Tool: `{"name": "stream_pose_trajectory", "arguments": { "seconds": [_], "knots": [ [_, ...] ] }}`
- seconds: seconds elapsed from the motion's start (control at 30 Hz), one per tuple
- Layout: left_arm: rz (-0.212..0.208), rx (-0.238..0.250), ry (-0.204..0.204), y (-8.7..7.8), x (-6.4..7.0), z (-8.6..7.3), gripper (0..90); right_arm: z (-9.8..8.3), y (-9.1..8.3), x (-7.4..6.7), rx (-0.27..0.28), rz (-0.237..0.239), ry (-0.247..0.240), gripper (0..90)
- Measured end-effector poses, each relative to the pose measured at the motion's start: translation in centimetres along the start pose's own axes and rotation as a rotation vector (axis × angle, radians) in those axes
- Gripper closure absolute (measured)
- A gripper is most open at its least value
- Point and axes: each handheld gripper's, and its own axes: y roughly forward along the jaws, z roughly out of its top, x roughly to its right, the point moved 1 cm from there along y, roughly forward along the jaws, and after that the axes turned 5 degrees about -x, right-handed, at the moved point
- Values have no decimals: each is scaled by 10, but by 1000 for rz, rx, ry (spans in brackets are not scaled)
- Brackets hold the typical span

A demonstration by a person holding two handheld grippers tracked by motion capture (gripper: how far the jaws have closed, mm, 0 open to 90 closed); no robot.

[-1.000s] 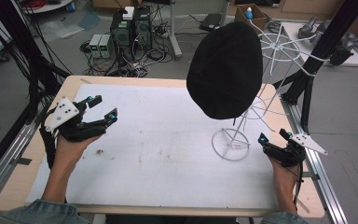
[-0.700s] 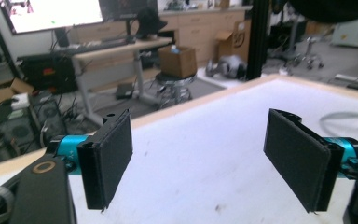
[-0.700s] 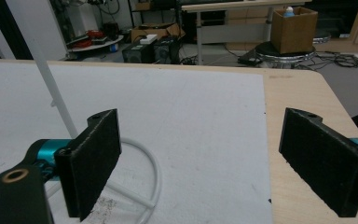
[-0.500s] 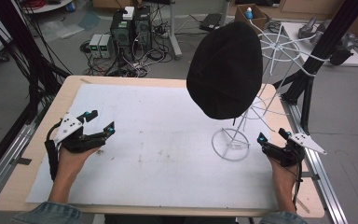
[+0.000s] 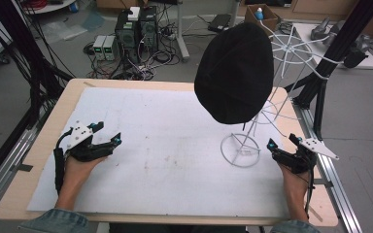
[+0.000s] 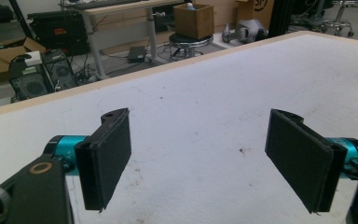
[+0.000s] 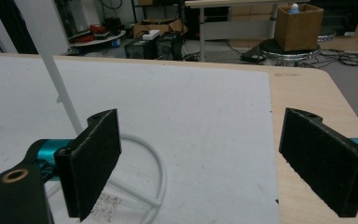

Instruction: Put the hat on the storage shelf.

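A black hat [image 5: 235,73] hangs on a white wire stand [image 5: 241,150] at the right of the table. My left gripper [image 5: 108,133] is low over the white mat [image 5: 175,121] at the left, far from the hat. Its jaws have just been opening and stand wide with nothing between them; the left gripper view [image 6: 200,158] shows bare mat there. At the table's right edge my right gripper [image 5: 284,143] is open and empty, just right of the stand's base ring. In the right gripper view [image 7: 205,163] that ring [image 7: 161,177] and the stand's pole [image 7: 60,84] lie by the left jaw.
The mat covers most of a wooden table [image 5: 43,145] with a metal rail [image 5: 337,194] along its right side. Black frame posts [image 5: 320,82] rise behind the stand. Computers and cables [image 5: 136,29] sit on the floor beyond the far edge.
My left hand has sunk toward the mat and drawn a little nearer the front edge. The right hand, the hat and the stand have stayed put.
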Motion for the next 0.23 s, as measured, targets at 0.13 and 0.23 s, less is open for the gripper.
{"name": "stream_pose_trajectory", "arguments": {
  "seconds": [0.13, 0.23],
  "knots": [
    [-4, -7, -4, 1, 0, -1, 228, 0, 1, 0, -4, -2, -1, 120],
    [-2, -24, -10, 3, -1, -2, 216, -1, 3, 0, -20, 0, -6, 120]
  ]
}}
